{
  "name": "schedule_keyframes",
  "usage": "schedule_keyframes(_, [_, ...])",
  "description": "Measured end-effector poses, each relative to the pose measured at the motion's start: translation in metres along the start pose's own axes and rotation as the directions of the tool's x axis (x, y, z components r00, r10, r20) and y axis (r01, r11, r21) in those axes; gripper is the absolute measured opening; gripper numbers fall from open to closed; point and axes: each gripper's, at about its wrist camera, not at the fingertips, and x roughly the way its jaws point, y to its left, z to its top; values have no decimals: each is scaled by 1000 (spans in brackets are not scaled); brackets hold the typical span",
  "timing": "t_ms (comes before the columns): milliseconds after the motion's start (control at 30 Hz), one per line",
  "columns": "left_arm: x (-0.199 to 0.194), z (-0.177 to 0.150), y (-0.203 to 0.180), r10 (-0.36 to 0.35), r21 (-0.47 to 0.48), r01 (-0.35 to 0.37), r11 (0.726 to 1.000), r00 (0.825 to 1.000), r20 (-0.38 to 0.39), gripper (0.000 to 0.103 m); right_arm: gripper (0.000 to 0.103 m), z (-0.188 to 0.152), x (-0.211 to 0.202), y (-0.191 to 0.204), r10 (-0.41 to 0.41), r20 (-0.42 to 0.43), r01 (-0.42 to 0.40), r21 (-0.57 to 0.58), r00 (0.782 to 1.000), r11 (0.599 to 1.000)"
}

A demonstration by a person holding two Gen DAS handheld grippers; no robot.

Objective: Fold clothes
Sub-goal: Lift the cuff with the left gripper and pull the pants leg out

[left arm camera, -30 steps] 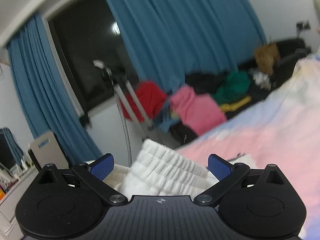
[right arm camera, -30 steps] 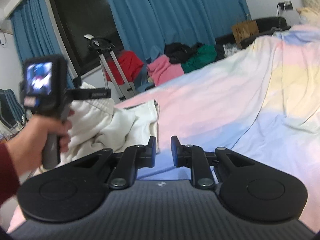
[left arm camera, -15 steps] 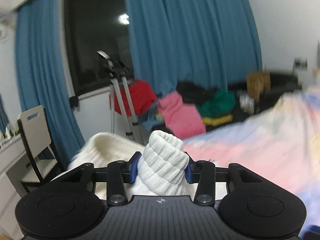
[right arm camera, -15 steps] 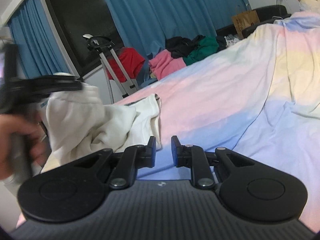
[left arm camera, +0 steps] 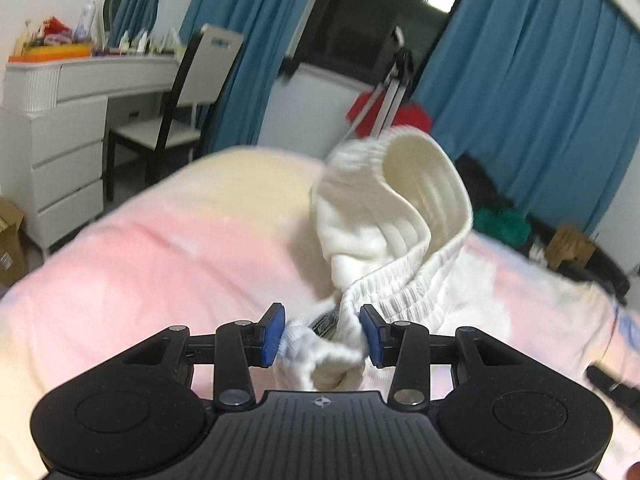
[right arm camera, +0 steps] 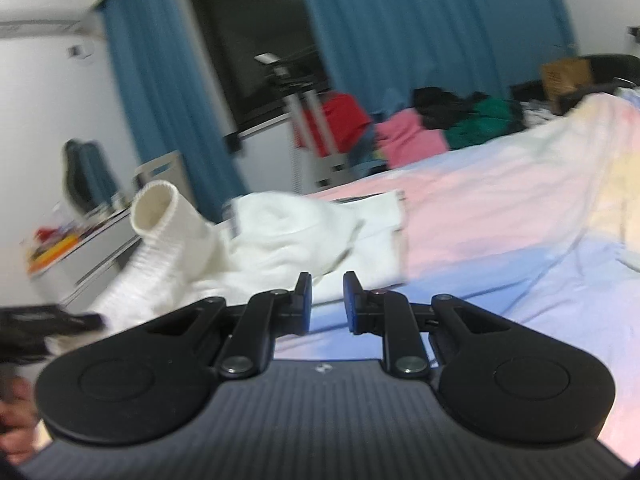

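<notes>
The left gripper is clamping its jaws on a bunched fold of the white garment, whose ribbed cuff is curling up toward the upper centre of the frame. In the right wrist view the garment is stretching lengthwise from lower left to centre across the bed — cuff end at the left. The right gripper is hovering with jaws narrowly apart, gripping nothing.

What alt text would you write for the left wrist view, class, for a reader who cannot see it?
The left gripper is shut on bunched cloth of a white garment, whose ribbed cuff curls up above a pink and yellow bedspread. Behind are blue curtains, a chair and a white dresser.
</notes>
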Motion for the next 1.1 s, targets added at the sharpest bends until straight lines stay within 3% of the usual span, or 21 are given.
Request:
schedule_keyframes(100, [-2, -5, 4, -14, -4, 13, 1000, 998, -56, 50, 21, -5, -5, 21, 57, -26, -59, -71, 998, 996])
schedule_keyframes(233, [-5, -2, 2, -28, 12, 28, 1000, 998, -57, 54, 27, 3, 2, 46, 179, -69, -186, -104, 981, 977])
schedule_keyframes(333, [-4, 3, 14, -60, -35, 58, 998, 997, -45, 61, 57, 12, 17, 62, 218, -102, -228, -101, 971, 968])
schedule_keyframes(400, [4, 10, 36, -114, -138, 107, 985, 993, -43, 67, 60, 12, 29, 73, 218, -136, -233, -106, 967, 967])
schedule_keyframes(533, [17, 19, 86, -231, -351, 206, 913, 973, -29, 78, 60, -12, 45, 87, 207, -208, -230, -89, 956, 969])
schedule_keyframes(600, [30, 24, 103, -280, -460, 237, 856, 959, -27, 82, 60, -26, 46, 93, 204, -239, -229, -82, 949, 970])
schedule_keyframes(667, [46, 26, 116, -332, -569, 258, 781, 943, -27, 83, 60, -38, 46, 100, 188, -259, -219, -95, 947, 971])
schedule_keyframes(767, [73, 23, 115, -411, -655, 304, 691, 911, -11, 85, 59, -48, 48, 104, 151, -262, -191, -135, 953, 972])
schedule_keyframes(800, [83, 23, 113, -435, -668, 318, 673, 900, -11, 85, 59, -49, 50, 103, 139, -258, -179, -136, 956, 974])
schedule_keyframes(867, [103, 25, 111, -432, -684, 297, 667, 902, -29, 85, 59, -49, 54, 96, 128, -253, -155, -91, 959, 984])
schedule_keyframes(933, [122, 27, 109, -410, -693, 260, 672, 911, -55, 79, 59, -46, 58, 87, 118, -245, -130, -36, 962, 991])
schedule_keyframes(1000, [135, 31, 112, -340, -689, 171, 704, 933, -115, 54, 60, -44, 63, 77, 110, -234, -111, 8, 966, 994])
schedule_keyframes(1100, [146, 43, 123, -303, -720, 132, 682, 946, -114, 35, 60, -41, 67, 66, 83, -217, -76, 37, 973, 996])
